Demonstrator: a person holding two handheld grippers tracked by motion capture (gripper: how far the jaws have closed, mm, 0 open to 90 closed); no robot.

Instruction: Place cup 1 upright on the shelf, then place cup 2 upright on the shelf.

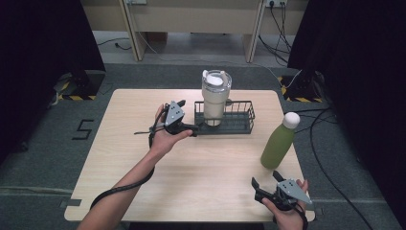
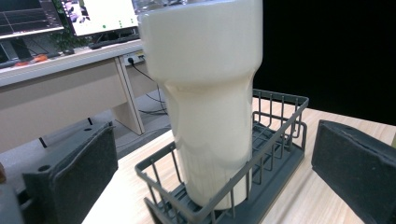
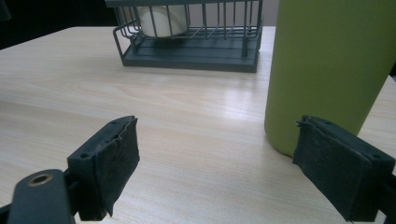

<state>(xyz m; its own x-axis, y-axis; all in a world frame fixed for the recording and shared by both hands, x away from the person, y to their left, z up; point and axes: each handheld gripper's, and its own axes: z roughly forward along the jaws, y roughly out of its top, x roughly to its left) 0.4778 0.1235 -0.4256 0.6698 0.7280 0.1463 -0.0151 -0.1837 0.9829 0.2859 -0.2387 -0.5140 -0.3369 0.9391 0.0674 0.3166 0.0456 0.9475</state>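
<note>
I had the left tongs [image 1: 181, 103] wide at nine o'clock of the cream tumbler [image 1: 215, 98], upright in its wire basket [image 1: 239, 122]; right tongs [image 1: 266, 183] gaped, empty, short of the green bottle [image 1: 278, 143].

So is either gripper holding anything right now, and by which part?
Nothing is held. The left gripper stands open beside the cream tumbler; the right gripper is open, short of the green bottle.

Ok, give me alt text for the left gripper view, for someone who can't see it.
A tall cream tumbler stands upright in the near end of a grey wire basket on a light wooden table. The left gripper faces it with its two black jaws open, one on either side of the basket's end and clear of the tumbler.
</note>
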